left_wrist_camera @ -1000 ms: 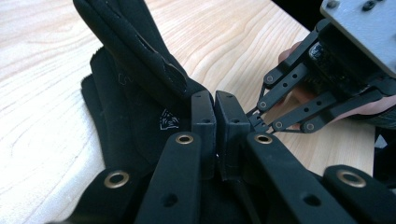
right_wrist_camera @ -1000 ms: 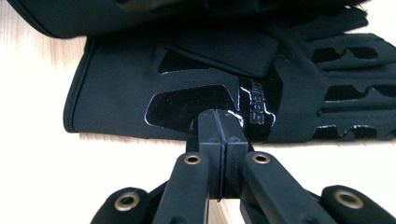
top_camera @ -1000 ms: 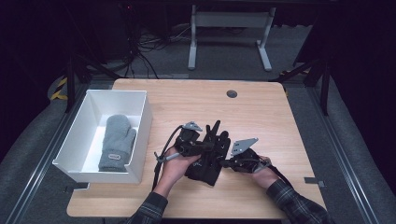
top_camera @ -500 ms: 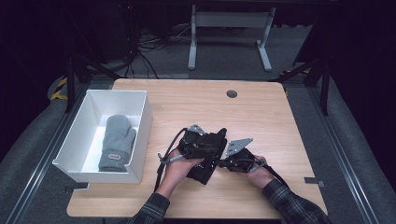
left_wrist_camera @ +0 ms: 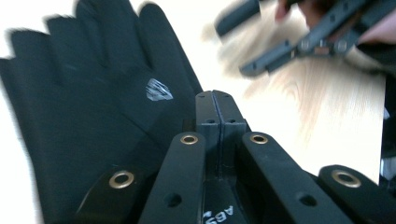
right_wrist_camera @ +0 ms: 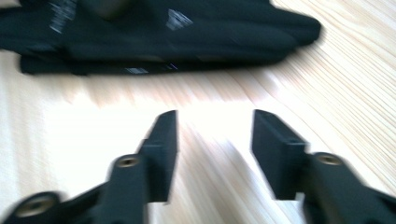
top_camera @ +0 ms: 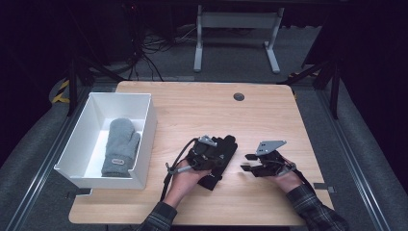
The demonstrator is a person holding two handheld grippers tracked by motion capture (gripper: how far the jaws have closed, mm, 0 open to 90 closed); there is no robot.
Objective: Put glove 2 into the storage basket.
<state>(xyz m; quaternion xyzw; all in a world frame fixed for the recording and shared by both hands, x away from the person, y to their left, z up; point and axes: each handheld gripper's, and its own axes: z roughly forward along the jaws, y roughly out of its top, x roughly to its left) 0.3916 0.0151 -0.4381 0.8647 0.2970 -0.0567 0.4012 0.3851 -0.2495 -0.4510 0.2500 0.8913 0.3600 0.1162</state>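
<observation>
Table: light wood top w/ a dark round hole near the far edge, seen from above; floor and cables lie beyond it.
Black glove: lies flat on the wood toward the near edge, about mid-width, fingers pointing to the far right corner; small white logo on its back in the left gripper view.
Left gripper: held in the person's left hand, resting over the glove's wrist end; jaws pressed together, tips touching. In its own view the closed tips sit against the glove fabric; can't tell if any cloth is pinched btwn them.
Right gripper: in the right hand, just right of the glove and apart from it, tips pointing at it; grey plate on top.
Right jaws: spread wide in its own view, bare wood btwn them, glove lying across the top of that view, blurred.
White bin: at the table's left edge, open top.
Grey mitten: inside the bin, flat on its floor, cuff toward the near wall, small label near the cuff.
Sleeves: dark plaid, entering at the near edge.
</observation>
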